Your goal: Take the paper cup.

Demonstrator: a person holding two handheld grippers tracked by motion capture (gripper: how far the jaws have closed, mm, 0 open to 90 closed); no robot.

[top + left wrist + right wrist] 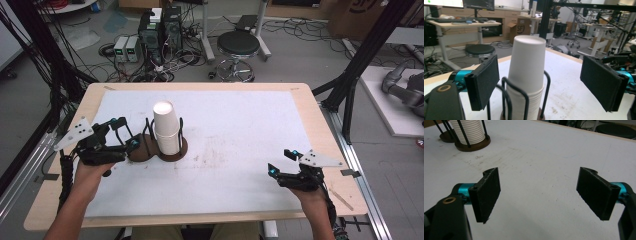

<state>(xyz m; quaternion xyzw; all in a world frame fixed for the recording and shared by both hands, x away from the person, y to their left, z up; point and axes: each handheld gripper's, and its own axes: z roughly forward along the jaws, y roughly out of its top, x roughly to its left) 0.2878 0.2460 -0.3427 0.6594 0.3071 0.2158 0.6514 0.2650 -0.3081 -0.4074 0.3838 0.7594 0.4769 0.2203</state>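
A stack of white paper cups (166, 129) stands upside down in a black wire holder with a brown base (176, 151) at the left middle of the table. My left gripper (125, 133) is open just left of the holder, its jaws wide apart on either side of the cup stack (526, 75) and not touching it. A second brown base (140, 150) lies beside the first, under the left gripper. My right gripper (283, 162) is open near the front right of the table with nothing between its pads (488, 192). The cup stack (470, 131) appears far off in the right gripper view.
A white mat (225, 145) covers the wooden table (320, 120). Beyond the far edge stand a black stool (238, 46), computer boxes (160, 30) and tangled cables on the floor. Black frame posts (360, 65) rise at the right.
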